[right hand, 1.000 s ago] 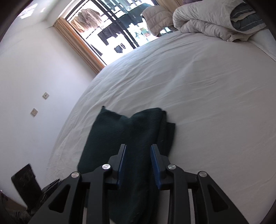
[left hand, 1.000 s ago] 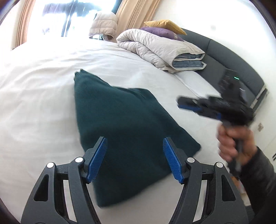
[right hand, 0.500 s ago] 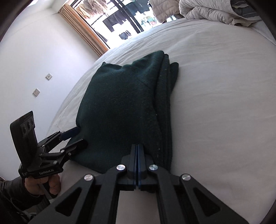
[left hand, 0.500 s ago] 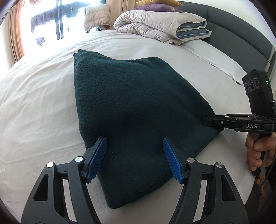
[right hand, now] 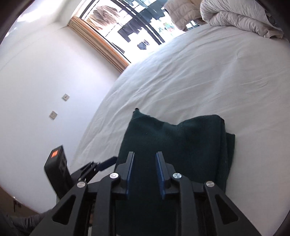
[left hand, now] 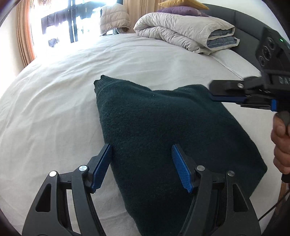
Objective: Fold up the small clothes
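A dark green knitted garment [left hand: 163, 130] lies folded on the white bed; it also shows in the right wrist view [right hand: 174, 143]. My left gripper [left hand: 142, 163] is open and hovers over the garment's near left edge, holding nothing. My right gripper [right hand: 145, 171] is partly open and empty above the garment's near side. In the left wrist view the right gripper [left hand: 228, 92] sits over the garment's right part, held by a hand [left hand: 281, 143]. The left gripper [right hand: 101, 165] shows at the lower left of the right wrist view.
A white bedsheet [left hand: 54, 109] covers the bed. A folded grey-white duvet [left hand: 184, 34] and purple and yellow pillows [left hand: 179, 9] lie at the far end by the dark headboard [left hand: 242, 41]. A window [right hand: 137, 27] and white wall [right hand: 45, 72] stand to the left.
My right gripper has opened from shut and lifted off the garment's near edge. Both grippers have pulled back and up, so the garment looks smaller and farther away.
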`<move>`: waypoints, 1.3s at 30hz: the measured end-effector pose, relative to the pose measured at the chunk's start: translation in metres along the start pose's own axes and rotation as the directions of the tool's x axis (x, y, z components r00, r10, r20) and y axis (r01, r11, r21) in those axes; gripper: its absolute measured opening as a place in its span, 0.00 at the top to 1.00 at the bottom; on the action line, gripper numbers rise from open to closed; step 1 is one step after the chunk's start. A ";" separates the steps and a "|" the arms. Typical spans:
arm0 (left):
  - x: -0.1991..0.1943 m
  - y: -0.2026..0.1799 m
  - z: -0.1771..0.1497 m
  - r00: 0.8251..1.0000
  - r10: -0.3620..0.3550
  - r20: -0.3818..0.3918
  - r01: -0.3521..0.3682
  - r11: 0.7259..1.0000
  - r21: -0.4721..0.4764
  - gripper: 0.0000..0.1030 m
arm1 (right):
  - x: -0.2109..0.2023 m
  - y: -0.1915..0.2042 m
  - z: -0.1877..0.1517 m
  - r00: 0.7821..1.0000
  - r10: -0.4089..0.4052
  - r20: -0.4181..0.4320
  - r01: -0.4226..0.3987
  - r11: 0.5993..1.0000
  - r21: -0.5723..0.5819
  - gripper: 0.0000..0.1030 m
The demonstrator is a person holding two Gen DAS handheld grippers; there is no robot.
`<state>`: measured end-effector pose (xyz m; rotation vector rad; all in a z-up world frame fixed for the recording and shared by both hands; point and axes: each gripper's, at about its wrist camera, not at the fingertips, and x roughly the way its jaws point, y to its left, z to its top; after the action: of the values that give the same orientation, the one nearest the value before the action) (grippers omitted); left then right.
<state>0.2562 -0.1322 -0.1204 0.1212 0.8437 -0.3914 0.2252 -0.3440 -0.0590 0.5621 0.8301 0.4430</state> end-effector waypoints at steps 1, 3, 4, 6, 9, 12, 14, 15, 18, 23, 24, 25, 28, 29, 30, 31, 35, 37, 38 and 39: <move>0.004 0.002 -0.001 1.000 -0.006 0.008 0.006 1.000 -0.007 0.34 | 0.017 -0.005 0.005 1.000 -0.017 -0.024 0.018 1.000 0.007 0.73; 0.007 0.005 -0.003 1.000 -0.018 0.011 0.018 1.000 -0.016 0.33 | 0.041 -0.024 0.008 0.995 -0.085 -0.054 0.088 0.995 0.051 0.74; 0.010 0.007 -0.003 1.000 -0.029 0.008 0.029 0.999 -0.024 0.33 | 0.044 -0.034 0.009 0.995 -0.087 -0.040 0.090 0.993 0.070 0.77; 0.014 0.013 -0.003 0.999 -0.050 0.000 0.050 0.998 -0.047 0.29 | 0.038 -0.056 0.009 0.998 -0.064 -0.003 0.064 0.988 0.144 1.00; 0.021 0.023 -0.005 0.995 -0.094 -0.012 0.092 0.991 -0.099 0.25 | 0.018 -0.075 0.009 0.996 -0.071 0.056 0.058 0.977 0.207 1.00; 0.027 0.029 -0.005 0.992 -0.123 -0.019 0.119 0.983 -0.137 0.24 | -0.008 -0.065 0.001 0.988 -0.119 0.101 0.096 0.973 0.211 0.88; 0.026 0.026 -0.003 0.994 -0.105 -0.016 0.102 0.987 -0.127 0.24 | -0.023 -0.043 -0.011 0.989 -0.064 0.131 0.041 0.985 0.169 0.74; 0.025 0.023 -0.001 0.996 -0.090 -0.014 0.088 0.989 -0.118 0.24 | -0.029 -0.029 -0.020 0.991 -0.025 0.132 0.008 0.992 0.129 0.72; 0.023 0.017 0.000 0.998 -0.054 -0.011 0.053 0.994 -0.100 0.24 | -0.025 -0.003 -0.053 0.998 0.013 0.058 -0.015 0.999 0.038 0.61; 0.022 0.009 0.000 1.000 -0.024 -0.013 0.022 0.997 -0.080 0.24 | -0.036 -0.028 -0.103 0.998 0.003 0.067 -0.005 0.999 0.035 0.66; 0.021 0.009 0.000 1.000 -0.020 -0.013 0.019 0.997 -0.078 0.24 | -0.046 -0.034 -0.107 0.996 0.012 0.083 -0.018 0.998 0.060 0.66; 0.021 0.008 0.000 1.000 -0.018 -0.013 0.017 0.997 -0.078 0.24 | -0.057 -0.039 -0.110 0.995 0.015 0.102 -0.023 0.997 0.074 0.66; 0.019 0.008 0.000 1.000 -0.011 -0.013 0.010 0.997 -0.078 0.25 | -0.085 -0.042 -0.110 0.986 -0.055 0.160 0.044 0.997 0.070 0.62; 0.018 0.007 0.000 1.000 -0.005 -0.010 0.004 0.997 -0.077 0.25 | -0.093 -0.045 -0.108 0.981 -0.072 0.179 0.058 0.995 0.084 0.49; 0.017 0.006 0.000 1.000 0.002 -0.009 -0.003 0.997 -0.074 0.25 | -0.098 -0.049 -0.104 0.977 -0.085 0.194 0.066 0.992 0.104 0.40; 0.014 0.005 0.000 1.000 0.008 -0.010 -0.009 0.997 -0.072 0.25 | -0.101 -0.056 -0.100 0.976 -0.090 0.198 0.067 0.990 0.123 0.39; -0.002 0.006 0.001 1.000 0.026 -0.005 -0.027 0.996 -0.079 0.25 | -0.089 -0.058 -0.081 0.981 -0.096 0.166 0.077 0.990 0.117 0.34; -0.019 0.010 0.004 0.999 0.037 0.032 -0.033 0.995 -0.093 0.25 | -0.076 -0.060 -0.076 0.985 -0.106 0.135 0.089 0.988 0.126 0.32; -0.026 0.014 0.005 0.998 0.038 0.046 -0.033 0.994 -0.103 0.24 | -0.068 -0.061 -0.075 0.989 -0.103 0.109 0.089 0.988 0.130 0.32; -0.032 0.018 0.006 0.998 0.040 0.054 -0.033 0.993 -0.111 0.23 | -0.060 -0.062 -0.073 0.992 -0.100 0.079 0.089 0.988 0.129 0.32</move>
<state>0.2480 -0.1082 -0.0935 0.0234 0.8044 -0.3119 0.1406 -0.4048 -0.1041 0.6507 0.8026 0.2792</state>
